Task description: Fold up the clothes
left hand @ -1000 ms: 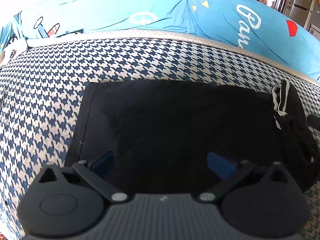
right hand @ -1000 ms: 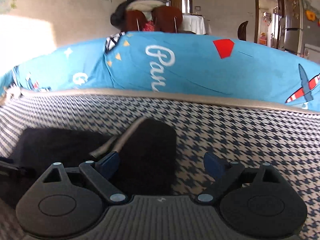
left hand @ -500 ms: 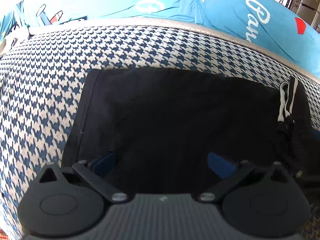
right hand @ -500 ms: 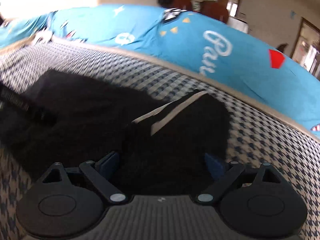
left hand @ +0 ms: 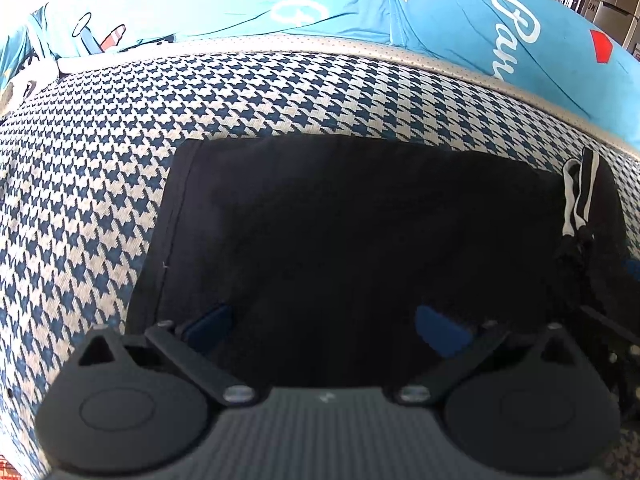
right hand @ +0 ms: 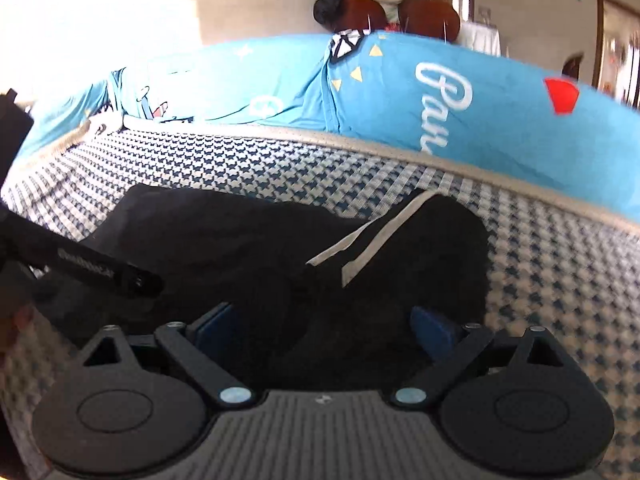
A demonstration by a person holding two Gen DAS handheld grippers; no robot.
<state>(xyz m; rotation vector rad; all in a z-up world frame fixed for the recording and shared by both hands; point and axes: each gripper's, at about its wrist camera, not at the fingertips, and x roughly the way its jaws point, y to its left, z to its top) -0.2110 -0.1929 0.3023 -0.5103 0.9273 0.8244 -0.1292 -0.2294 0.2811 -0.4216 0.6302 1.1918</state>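
Two hand-held grippers hover over one black fabric garment [left hand: 352, 240] spread flat on a blue-and-white houndstooth woven surface [left hand: 100, 168]. In the left wrist view the left hand-held gripper [left hand: 324, 326] has its blue-padded fingers [left hand: 210, 322] set wide apart with nothing between them, the dark cloth lying under the gap. The garment fills the middle of that view; its straight hemmed edge runs at about 9 o'clock, and a bunched end with white stripes [left hand: 580, 196] sits at 3 o'clock.

In the right wrist view the right hand-held gripper [right hand: 324, 330] is likewise spread wide and grips nothing; the striped, bunched end of the garment [right hand: 372, 240] lies just ahead of it, toward 12 o'clock. The black bar of the other tool [right hand: 92, 268] juts in at 9 o'clock, crossing over part of the cloth.

A bright turquoise printed cover with white script and a red shape [right hand: 440, 96] rises beyond the houndstooth surface at 12 o'clock, with brown chairs heaped with clothing [right hand: 384, 8] behind it. The garment's folds are hard to make out in its blackness, and whether the finger pads touch the cloth cannot be told.
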